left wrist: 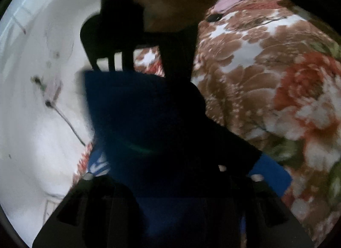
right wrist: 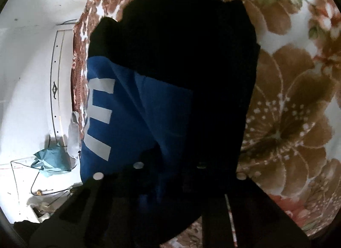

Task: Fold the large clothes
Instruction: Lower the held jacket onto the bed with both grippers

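Two grippers over a blue-and-black garment [right wrist: 132, 107] on a floral bedspread [right wrist: 294, 103].
Right gripper [right wrist: 168, 171] clamps the cloth, lower centre; left gripper [left wrist: 170, 173], cannot tell.

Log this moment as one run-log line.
stage: folding | item: blue garment with white stripes, dark fabric over it | surface: floral bedspread | right gripper: shut | left gripper: state unclear

My garment [right wrist: 132, 120]: blue and black cloth, white block print on blue part, bunched up over flowered bedspread [right wrist: 294, 103].

Garment [right wrist: 132, 120] ahead; floral bedspread [right wrist: 294, 103] rightward bare.
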Demonstrator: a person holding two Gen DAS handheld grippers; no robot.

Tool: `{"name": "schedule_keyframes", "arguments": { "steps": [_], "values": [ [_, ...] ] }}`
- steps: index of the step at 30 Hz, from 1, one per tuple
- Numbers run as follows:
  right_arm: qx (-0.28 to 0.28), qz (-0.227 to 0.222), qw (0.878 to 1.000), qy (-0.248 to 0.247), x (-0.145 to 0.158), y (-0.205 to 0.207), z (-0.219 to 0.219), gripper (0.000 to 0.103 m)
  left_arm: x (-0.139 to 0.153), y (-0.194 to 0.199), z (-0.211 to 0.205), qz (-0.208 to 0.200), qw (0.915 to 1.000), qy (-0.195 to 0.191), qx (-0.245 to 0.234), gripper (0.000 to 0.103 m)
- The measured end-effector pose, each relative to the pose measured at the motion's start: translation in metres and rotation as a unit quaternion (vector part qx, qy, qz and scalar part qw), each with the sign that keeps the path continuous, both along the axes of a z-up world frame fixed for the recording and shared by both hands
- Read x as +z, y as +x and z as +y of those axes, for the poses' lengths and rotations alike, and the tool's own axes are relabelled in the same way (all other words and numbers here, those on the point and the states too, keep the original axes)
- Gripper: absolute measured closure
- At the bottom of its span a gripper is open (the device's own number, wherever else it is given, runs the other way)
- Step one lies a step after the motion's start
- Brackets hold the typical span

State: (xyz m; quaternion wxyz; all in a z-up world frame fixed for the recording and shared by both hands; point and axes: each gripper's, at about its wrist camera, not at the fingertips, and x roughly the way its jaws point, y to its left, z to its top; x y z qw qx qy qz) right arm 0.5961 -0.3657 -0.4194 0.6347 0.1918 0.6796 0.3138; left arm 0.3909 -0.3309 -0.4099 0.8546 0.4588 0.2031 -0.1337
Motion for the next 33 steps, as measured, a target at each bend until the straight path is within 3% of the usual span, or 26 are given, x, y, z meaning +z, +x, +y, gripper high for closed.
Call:
{"name": "schedule_keyframes", "arguments": {
  "steps": [1, 2, 6, 9, 11, 13, 16, 18, 21, 26, 28, 30, 33],
  "values": [
    [-0.003, -0.008, 1.000, 0.000, 0.004, -0.001, -0.001, 0.090, 0.001, -0.007, -0.002, 0.000, 0.9999, 0.004, -0.010, 0.031],
    [-0.004, -0.013, 1.000, 0.001, 0.007, -0.002, -0.003, 0.091, 0.003, -0.015, -0.003, -0.001, 0.9999, 0.005, -0.016, 0.022],
    [-0.011, -0.034, 0.999, 0.007, 0.027, -0.005, -0.012, 0.095, 0.024, -0.047, 0.006, 0.006, 0.9997, -0.020, -0.012, 0.020],
    [-0.013, -0.051, 0.998, 0.016, 0.050, -0.005, -0.021, 0.096, 0.049, -0.067, 0.029, 0.021, 0.9978, -0.063, -0.001, 0.018],
    [-0.012, -0.067, 0.998, 0.015, 0.070, -0.006, -0.028, 0.096, 0.071, -0.074, 0.053, 0.032, 0.9942, -0.102, 0.012, 0.017],
    [0.004, -0.093, 0.995, -0.020, 0.082, -0.011, -0.025, 0.096, 0.096, -0.075, 0.081, 0.040, 0.9882, -0.146, 0.025, 0.016],
    [0.002, -0.087, 0.996, -0.037, 0.072, -0.012, -0.024, 0.096, 0.125, -0.053, 0.120, 0.039, 0.9778, -0.189, 0.081, 0.013],
    [-0.016, -0.068, 0.997, -0.029, 0.060, -0.010, -0.026, 0.096, 0.123, -0.034, 0.133, 0.048, 0.9770, -0.180, 0.105, 0.013],
    [-0.034, -0.059, 0.997, -0.023, 0.054, -0.008, -0.021, 0.096, 0.101, -0.039, 0.123, 0.037, 0.9922, -0.108, 0.049, 0.015],
    [-0.032, -0.063, 0.997, -0.032, 0.052, -0.008, -0.016, 0.096, 0.038, -0.057, 0.102, 0.079, 0.9958, -0.038, 0.027, 0.013],
    [-0.028, -0.065, 0.996, -0.046, 0.049, -0.008, -0.015, 0.096, 0.028, -0.054, 0.098, 0.056, 0.9966, -0.042, 0.043, 0.013],
    [-0.019, -0.068, 0.995, -0.065, 0.046, -0.009, -0.011, 0.096, 0.030, -0.036, 0.101, 0.038, 0.9927, -0.068, 0.092, 0.020],
    [-0.002, -0.077, 0.993, -0.093, 0.042, -0.011, -0.007, 0.096, 0.025, -0.014, 0.112, 0.051, 0.9884, -0.074, 0.122, 0.021]
  ]
}}
